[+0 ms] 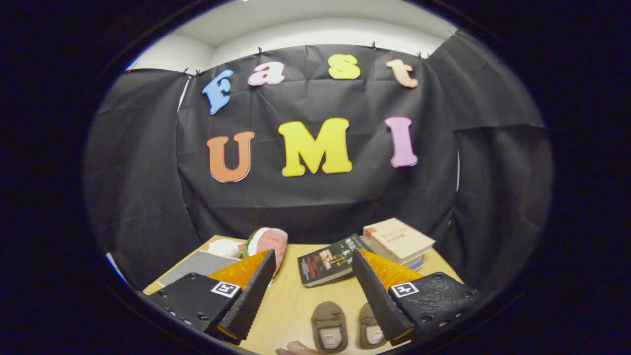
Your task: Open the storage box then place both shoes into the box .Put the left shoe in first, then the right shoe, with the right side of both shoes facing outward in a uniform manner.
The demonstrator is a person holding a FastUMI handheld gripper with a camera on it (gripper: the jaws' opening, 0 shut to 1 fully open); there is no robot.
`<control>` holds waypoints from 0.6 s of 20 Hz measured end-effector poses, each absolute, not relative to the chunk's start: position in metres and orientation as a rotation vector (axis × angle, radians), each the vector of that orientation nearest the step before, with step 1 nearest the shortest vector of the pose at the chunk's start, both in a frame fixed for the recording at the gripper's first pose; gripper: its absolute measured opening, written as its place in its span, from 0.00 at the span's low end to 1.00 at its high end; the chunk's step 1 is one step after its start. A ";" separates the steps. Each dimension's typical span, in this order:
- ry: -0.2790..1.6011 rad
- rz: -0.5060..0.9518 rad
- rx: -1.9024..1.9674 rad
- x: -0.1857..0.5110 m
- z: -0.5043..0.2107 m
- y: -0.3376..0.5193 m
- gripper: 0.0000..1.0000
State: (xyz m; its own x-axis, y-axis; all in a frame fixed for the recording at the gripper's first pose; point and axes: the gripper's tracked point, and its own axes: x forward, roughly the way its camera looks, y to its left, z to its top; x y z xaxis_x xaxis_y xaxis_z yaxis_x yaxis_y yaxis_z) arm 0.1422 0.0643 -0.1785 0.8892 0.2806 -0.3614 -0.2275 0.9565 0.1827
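The gripper [310,291] hangs above a pale wooden worktop [291,305], its jaws spread wide with nothing between them, the two ridged black fingers [249,296] angled out toward ten and two o'clock. Low between the fingers, at about six o'clock, lie the two brown shoes [329,326], toes pointing away. The left-hand one shows whole; the right-hand one [370,331] is partly covered by the right finger, so its outer edge cannot be seen. Just below them a fingertip of a person's hand [296,348] pokes in, cut off at the bottom.

Beyond the fingers at one o'clock a dark-covered book [328,261] lies flat, and behind it at two o'clock sits a stack of books [399,240] with a tan cover on top. At eleven o'clock a red-and-green plush thing [266,241] and something white [223,248] sit behind the left finger, both half hidden and hard to identify. A grey flat panel [194,265] lies at ten o'clock, its near part covered by the gripper's body; whether it belongs to the storage box cannot be told.
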 end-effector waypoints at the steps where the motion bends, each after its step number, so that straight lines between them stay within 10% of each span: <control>1: 0.463 0.313 0.172 0.148 -0.200 0.084 0.95; 12: 1.073 0.775 0.499 0.155 -0.341 0.249 0.95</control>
State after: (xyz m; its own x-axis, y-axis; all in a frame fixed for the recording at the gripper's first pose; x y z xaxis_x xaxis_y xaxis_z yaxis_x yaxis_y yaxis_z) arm 0.1552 0.2487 -0.3408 0.2603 0.7672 -0.5861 -0.3157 0.6413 0.6993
